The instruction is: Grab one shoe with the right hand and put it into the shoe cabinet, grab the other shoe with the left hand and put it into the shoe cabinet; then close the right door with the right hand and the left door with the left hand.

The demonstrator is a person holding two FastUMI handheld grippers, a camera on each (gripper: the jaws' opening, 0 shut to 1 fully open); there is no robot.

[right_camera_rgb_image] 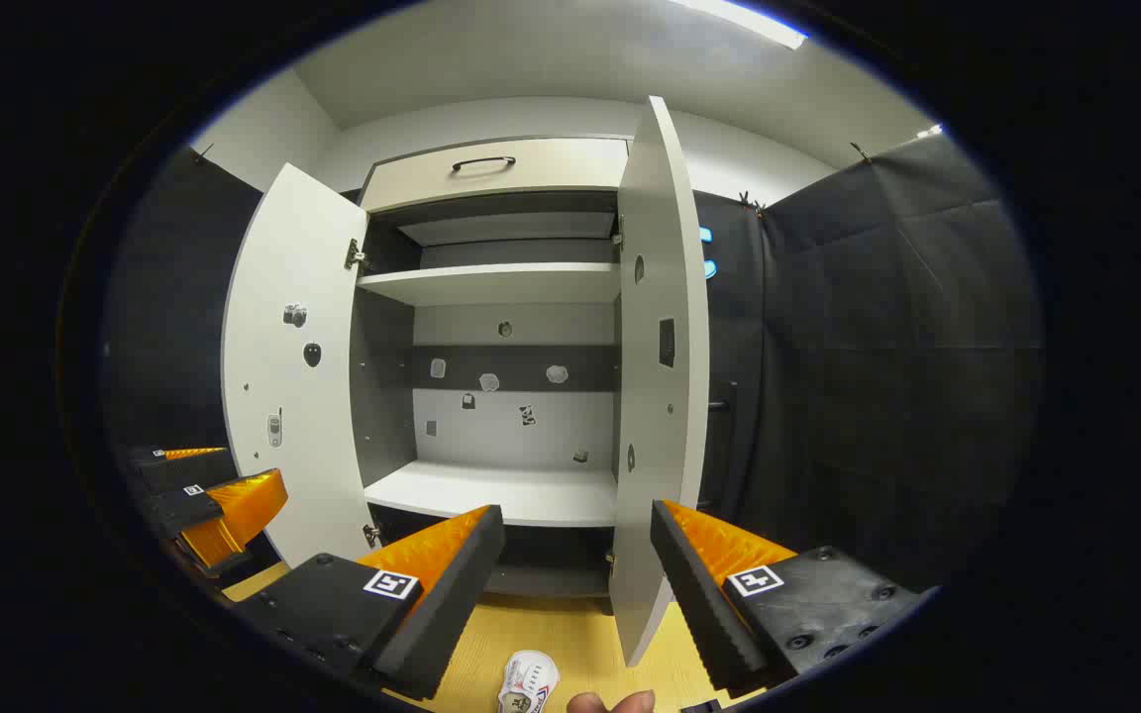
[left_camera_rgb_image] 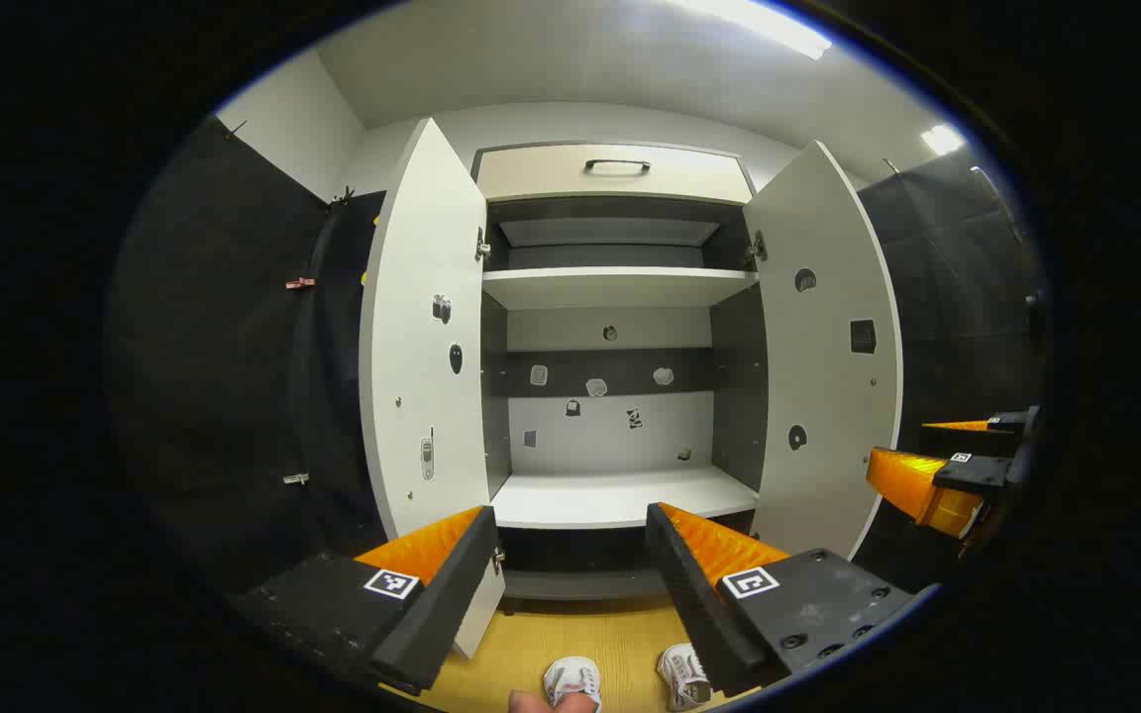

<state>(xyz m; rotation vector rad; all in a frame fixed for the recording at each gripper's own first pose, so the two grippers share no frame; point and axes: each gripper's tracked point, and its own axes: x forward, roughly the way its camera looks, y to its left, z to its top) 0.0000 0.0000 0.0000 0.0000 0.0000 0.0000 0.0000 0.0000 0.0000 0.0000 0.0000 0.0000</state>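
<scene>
A: Step? Start, I judge: both shoes (left_camera_rgb_image: 572,681) (left_camera_rgb_image: 686,675) lie on the floor, near, below the cabinet (left_camera_rgb_image: 620,495). Left gripper (left_camera_rgb_image: 570,584) and right gripper (right_camera_rgb_image: 575,584) gape wide, empty.

B: Next: lower right gripper onto a shoe. Right door (right_camera_rgb_image: 660,376) stands ajar, close by; its edge may snag.

My fingers (left_camera_rgb_image: 570,584) stand apart before the open shoe cabinet (left_camera_rgb_image: 615,386), two shoes (left_camera_rgb_image: 630,678) near on the floor (left_camera_rgb_image: 595,639) below.
</scene>
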